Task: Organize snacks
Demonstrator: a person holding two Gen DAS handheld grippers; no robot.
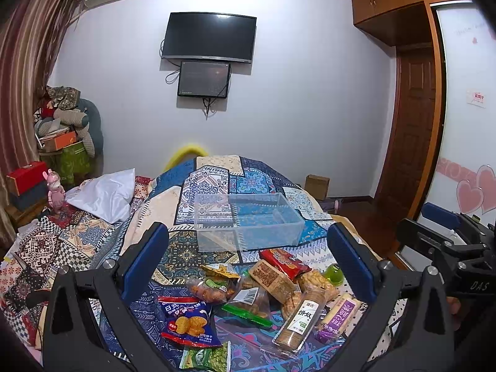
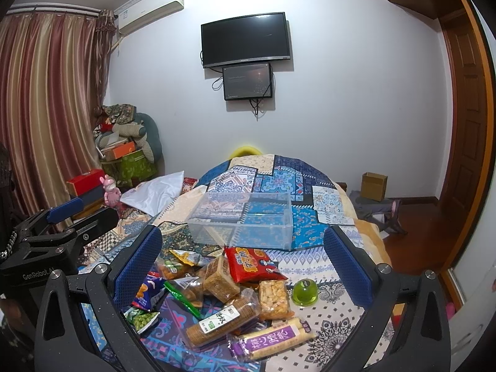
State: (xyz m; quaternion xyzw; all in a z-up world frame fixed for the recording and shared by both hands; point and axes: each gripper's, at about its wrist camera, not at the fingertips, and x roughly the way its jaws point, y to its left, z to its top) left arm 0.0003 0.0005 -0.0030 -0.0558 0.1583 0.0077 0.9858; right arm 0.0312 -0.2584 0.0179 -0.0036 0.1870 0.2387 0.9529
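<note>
Blue-padded left gripper (image 1: 248,266) fingers (wide apart) above snack pile (image 1: 257,294).

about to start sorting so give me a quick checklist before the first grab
1. Left gripper open and holding nothing: ok.
2. Right gripper open and holding nothing: ok.
3. Clear bin upright on the quilt with its top open: ok.
4. Bin has room: ok, nothing shows inside it.
5. Snacks lie apart for a clean grab: not ok, most overlap in a pile; the green jelly cup and purple roll pack sit at its edge.
6. Bin steady on the soft bedding: cannot tell.
</note>
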